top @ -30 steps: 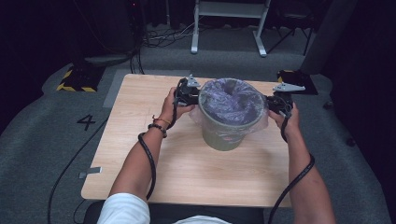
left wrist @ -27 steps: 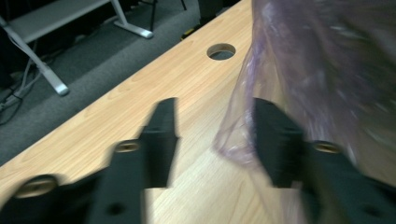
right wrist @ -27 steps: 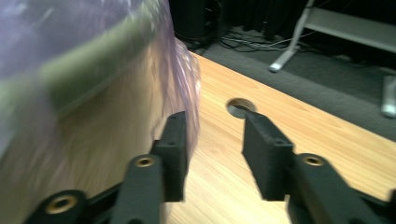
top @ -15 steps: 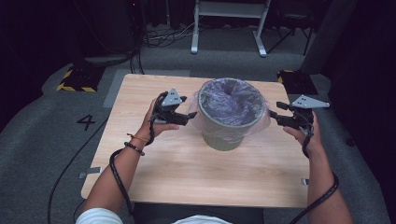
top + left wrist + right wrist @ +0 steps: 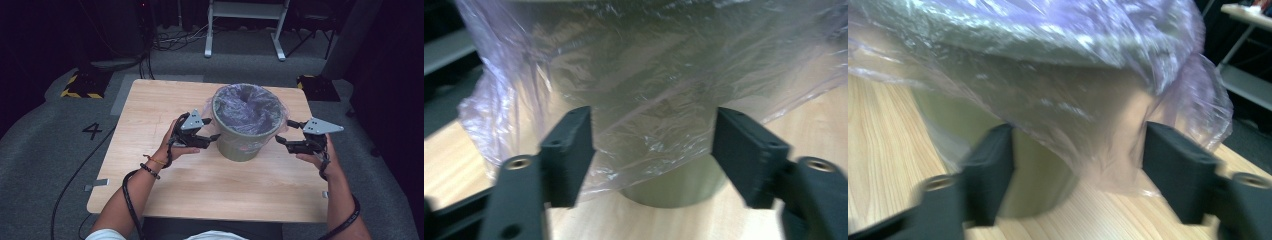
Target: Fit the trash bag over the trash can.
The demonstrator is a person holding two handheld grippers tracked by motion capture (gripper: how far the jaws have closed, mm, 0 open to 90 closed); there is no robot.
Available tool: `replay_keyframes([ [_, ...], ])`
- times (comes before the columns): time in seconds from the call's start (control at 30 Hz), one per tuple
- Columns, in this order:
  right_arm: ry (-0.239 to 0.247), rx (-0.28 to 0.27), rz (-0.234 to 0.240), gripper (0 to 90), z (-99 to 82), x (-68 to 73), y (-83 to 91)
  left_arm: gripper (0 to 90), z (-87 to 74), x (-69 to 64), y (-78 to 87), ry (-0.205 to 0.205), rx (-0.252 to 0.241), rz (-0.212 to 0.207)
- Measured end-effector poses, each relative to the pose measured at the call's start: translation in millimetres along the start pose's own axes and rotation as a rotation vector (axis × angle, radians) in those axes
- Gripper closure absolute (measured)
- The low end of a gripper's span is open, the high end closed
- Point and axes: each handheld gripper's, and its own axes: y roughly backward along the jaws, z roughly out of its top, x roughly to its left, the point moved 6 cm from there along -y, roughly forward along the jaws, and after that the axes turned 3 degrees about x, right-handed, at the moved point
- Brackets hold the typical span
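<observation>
Bin (image 5: 243, 142): round, olive | liner (image 5: 248, 107): crinkled translucent purple film | table (image 5: 165, 100): wood-grain

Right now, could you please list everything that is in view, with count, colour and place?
bin: one, grey-green, upright on the far middle of the table
bin liner: one, clear purple plastic, inside the bin and folded down over its rim
table: one, light wood, middle of the floor
floor number 4: one, black, on the grey carpet left of the table
metal frame: one, white, behind the table
left gripper: one, black with grey plate, jaws open, left of the bin
right gripper: one, black with grey plate, jaws open, right of the bin
</observation>
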Motion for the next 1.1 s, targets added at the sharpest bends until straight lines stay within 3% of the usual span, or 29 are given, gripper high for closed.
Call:
replay_keyframes([
  [0.03, 0.002, -0.017, -0.004, 45.4, 1.3, 3.1, -2.9, 46.3, 0.3, -0.2, -0.8, -0.004, 0.000, -0.002],
  [0.07, 0.002, -0.017, -0.004, 45.4, 1.3, 3.1, -2.9, 49.9, 0.3, -0.2, -0.8, -0.004, 0.000, -0.002],
  [0.1, 0.013, -0.021, -0.030, 61.0, 1.0, 4.4, -7.5, 61.7, 0.2, 0.4, -2.2, -0.019, 0.011, 0.014],
  [0.13, 0.013, -0.021, -0.030, 61.0, 1.0, 4.4, -7.5, 68.6, 0.2, 0.4, -2.2, -0.019, 0.011, 0.014],
  [0.17, 0.008, -0.022, -0.046, 76.5, -1.5, 4.6, -10.4, 78.1, -0.3, 0.9, -2.8, -0.032, 0.015, 0.016],
  [0.2, 0.008, -0.022, -0.046, 76.5, -1.5, 4.6, -10.4, 84.7, -0.3, 0.9, -2.8, -0.032, 0.015, 0.016],
  [0.23, 0.015, -0.025, -0.041, 87.1, -4.4, 6.8, -12.2, 89.7, -1.3, 2.1, -3.7, -0.036, 0.021, 0.025],
  [0.27, 0.021, -0.027, -0.038, 89.5, -5.1, 7.6, -12.6, 89.8, -1.3, 2.1, -3.7, -0.036, 0.021, 0.025],
  [0.37, 0.023, -0.035, -0.014, 90.0, -8.3, 10.2, -12.3, 90.0, -5.9, 1.8, -6.4, -0.051, 0.050, 0.014],
  [0.5, 0.014, 0.009, 0.001, 90.0, -20.3, 13.2, -17.7, 90.0, -17.6, -0.7, -12.0, -0.062, 0.089, 0.003],
  [0.67, -0.035, 0.015, 0.014, 90.0, -33.9, 11.3, -20.7, 90.0, -29.3, 0.2, -15.0, -0.039, 0.114, 0.009],
  [0.7, -0.079, 0.012, 0.029, 90.0, -42.6, 9.7, -21.5, 90.0, -33.4, 0.6, -13.9, -0.026, 0.112, 0.004],
  [0.77, -0.084, 0.019, 0.031, 90.0, -45.3, 9.8, -21.5, 90.0, -35.7, 0.9, -12.1, -0.020, 0.113, 0.013],
  [0.8, -0.101, 0.036, 0.044, 83.2, -51.5, 10.8, -19.5, 75.9, -40.3, 1.2, -8.2, -0.003, 0.122, 0.009],
  [0.9, -0.100, 0.039, 0.058, 83.6, -53.9, 12.5, -15.7, 72.5, -45.2, 0.0, -1.1, -0.002, 0.112, 0.010],
  [0.93, -0.084, 0.036, 0.060, 75.5, -54.2, 14.1, -9.0, 55.3, -49.8, 0.5, 4.9, 0.020, 0.119, 0.024],
  [0.97, -0.084, 0.036, 0.060, 75.5, -54.2, 14.1, -9.0, 48.3, -49.8, 0.5, 4.9, 0.020, 0.119, 0.024],
  [1.0, -0.099, 0.020, 0.050, 51.6, -51.4, 13.3, -3.0, 42.9, -56.2, -0.8, 12.1, 0.044, 0.128, 0.013],
  [1.03, -0.117, 0.023, 0.046, 44.6, -50.3, 12.3, -0.9, 38.3, -60.0, -1.7, 16.0, 0.050, 0.138, 0.000],
  [1.07, -0.117, 0.023, 0.046, 44.6, -50.3, 12.3, -0.9, 31.9, -60.0, -1.7, 16.0, 0.050, 0.138, 0.000],
  [1.1, -0.133, -0.003, 0.056, 34.2, -44.0, 10.4, 7.8, 27.3, -69.3, -4.7, 21.8, 0.077, 0.167, -0.013],
])
